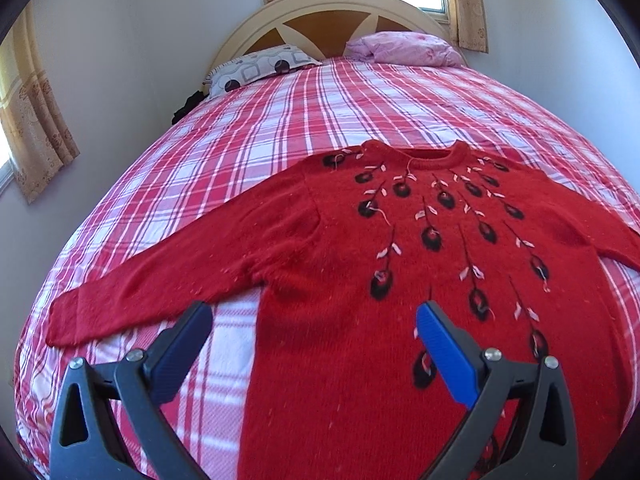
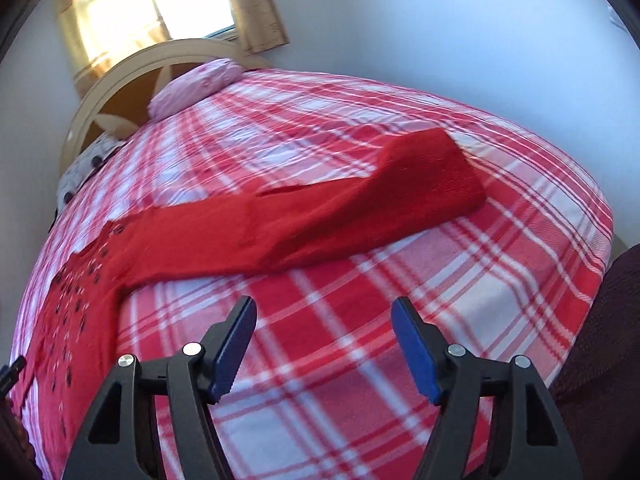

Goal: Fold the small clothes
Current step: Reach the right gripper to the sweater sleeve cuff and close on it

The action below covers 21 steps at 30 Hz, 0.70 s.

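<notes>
A red knit sweater with black and white flower embroidery lies flat, front up, on the plaid bed, both sleeves spread out. My left gripper is open and empty, hovering over the sweater's lower left side, its left finger over the bedcover below the left sleeve. In the right wrist view the sweater's right sleeve stretches across the bed to its cuff. My right gripper is open and empty above the bare bedcover, just short of that sleeve.
A patterned grey pillow and a pink pillow lie by the cream headboard. Curtained windows are behind and to the left. White walls flank the bed. A dark maroon object sits at the bed's right edge.
</notes>
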{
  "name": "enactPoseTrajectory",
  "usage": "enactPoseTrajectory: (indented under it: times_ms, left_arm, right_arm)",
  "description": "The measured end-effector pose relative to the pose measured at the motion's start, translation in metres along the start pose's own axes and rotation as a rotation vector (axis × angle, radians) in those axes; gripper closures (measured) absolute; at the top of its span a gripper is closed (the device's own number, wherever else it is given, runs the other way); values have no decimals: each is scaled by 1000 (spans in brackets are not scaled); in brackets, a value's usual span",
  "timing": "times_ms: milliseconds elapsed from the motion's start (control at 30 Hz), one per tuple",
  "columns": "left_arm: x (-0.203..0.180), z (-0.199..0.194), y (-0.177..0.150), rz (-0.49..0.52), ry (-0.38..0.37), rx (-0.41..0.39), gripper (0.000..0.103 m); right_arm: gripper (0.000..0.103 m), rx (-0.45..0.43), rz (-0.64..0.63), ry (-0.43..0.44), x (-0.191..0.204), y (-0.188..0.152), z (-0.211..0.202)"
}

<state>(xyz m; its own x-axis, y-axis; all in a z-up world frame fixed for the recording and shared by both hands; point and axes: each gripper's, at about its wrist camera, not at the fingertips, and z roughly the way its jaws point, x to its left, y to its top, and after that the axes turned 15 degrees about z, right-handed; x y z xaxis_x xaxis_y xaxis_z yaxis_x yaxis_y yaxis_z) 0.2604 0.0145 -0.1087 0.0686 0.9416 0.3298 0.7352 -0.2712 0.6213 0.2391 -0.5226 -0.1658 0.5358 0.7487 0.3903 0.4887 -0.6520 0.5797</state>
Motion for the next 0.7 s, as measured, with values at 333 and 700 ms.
enactPoseTrajectory:
  times_ms: [333, 700]
  left_arm:
    - [-2, 48, 24, -9, -30, 12, 0]
    - [-4, 80, 11, -52, -92, 88, 0]
  right_arm:
    - [36, -35, 288, -11, -73, 59, 31]
    - [51, -92, 371, 22, -86, 80, 50]
